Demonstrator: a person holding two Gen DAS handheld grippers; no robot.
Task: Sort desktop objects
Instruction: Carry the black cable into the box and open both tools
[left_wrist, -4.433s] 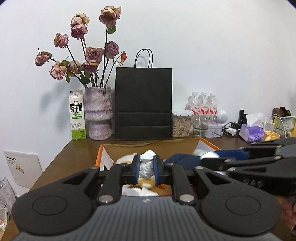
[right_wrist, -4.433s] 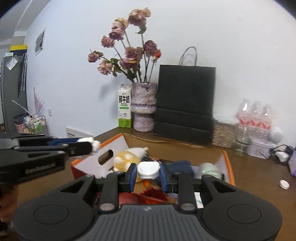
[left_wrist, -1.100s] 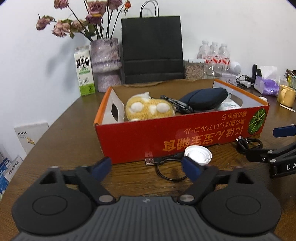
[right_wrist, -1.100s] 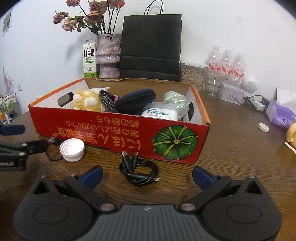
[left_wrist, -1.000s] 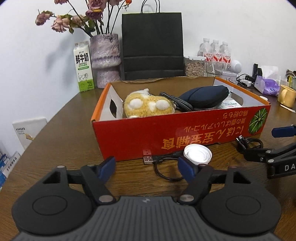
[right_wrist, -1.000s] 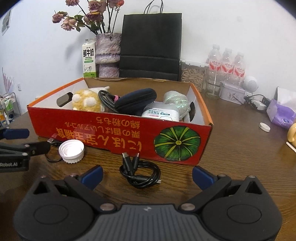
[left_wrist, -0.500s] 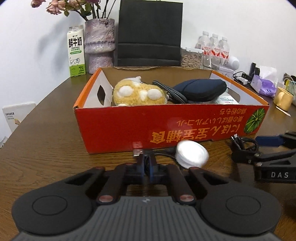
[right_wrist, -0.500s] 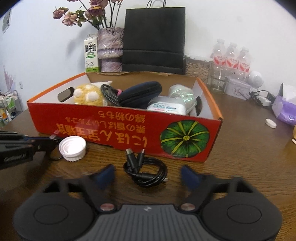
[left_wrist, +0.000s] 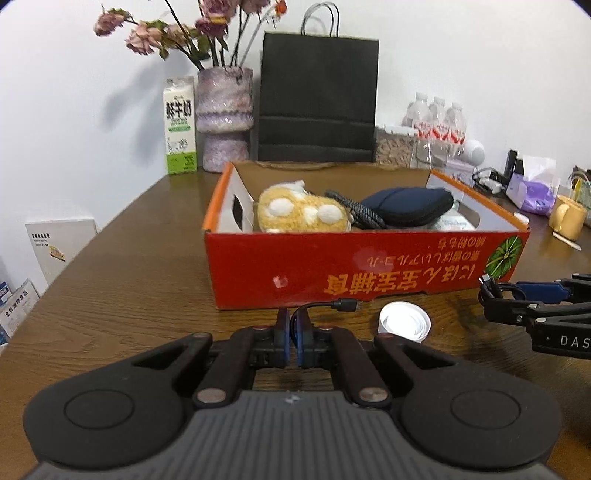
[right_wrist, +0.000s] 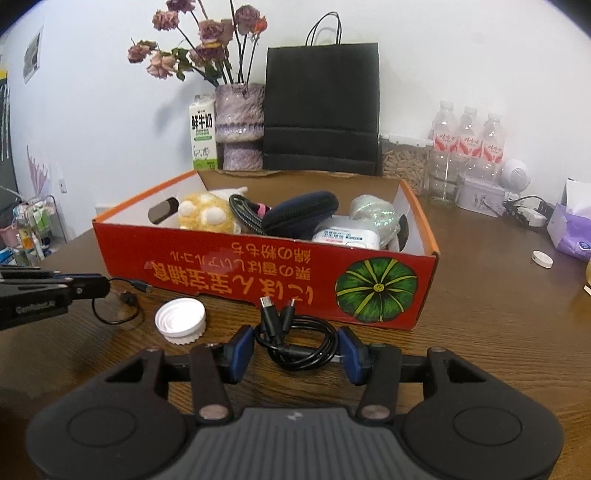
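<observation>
Box (right_wrist: 258, 269) mid-frame, already loaded: plush, pouch, wipes. Left outside, lower frame: coiled cable (right_wrist: 299, 343) grasped by right gripper (right_wrist: 297, 354); thin cable (left_wrist: 321, 306) pinched by clenched left gripper (left_wrist: 293, 341); cap (right_wrist: 180, 320) untouched between them.

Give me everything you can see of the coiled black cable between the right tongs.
The black cable is a short, glossy lead wound into a loose flat loop, lying on the wooden table just in front of the red box. Its two plugs stick up side by side toward the box. The right tongs straddle it, blue pads against either side of the coil. The white cap sits apart, to its left.
</observation>
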